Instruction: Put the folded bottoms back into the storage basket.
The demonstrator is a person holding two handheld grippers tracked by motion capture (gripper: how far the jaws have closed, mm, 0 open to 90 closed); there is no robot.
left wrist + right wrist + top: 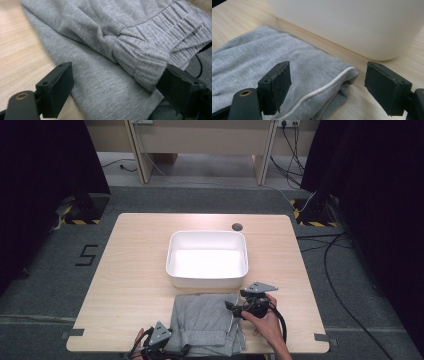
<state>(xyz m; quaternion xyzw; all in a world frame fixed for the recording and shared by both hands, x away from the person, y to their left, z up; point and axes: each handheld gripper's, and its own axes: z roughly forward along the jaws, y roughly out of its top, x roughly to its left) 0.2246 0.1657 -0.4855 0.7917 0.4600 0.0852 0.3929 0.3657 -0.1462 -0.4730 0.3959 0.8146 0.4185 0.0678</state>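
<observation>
A folded grey garment (pixel 206 323) lies at the table's front edge, just in front of a white tub (pixel 207 258). My left gripper (pixel 159 340) is at the garment's front left corner, open, its jaws straddling the ribbed cuff (pixel 147 62) without touching. My right gripper (pixel 239 307) is at the garment's far right corner, held by a hand, open over the edge with white piping (pixel 322 90). The grey fabric (pixel 262 62) and the tub's wall (pixel 352 22) lie ahead of it.
The wooden table (pixel 130 270) has bare surface to the left and right of the tub. A small dark round cap (pixel 237 226) sits near the far edge. Black cables (pixel 330 250) trail on the floor to the right.
</observation>
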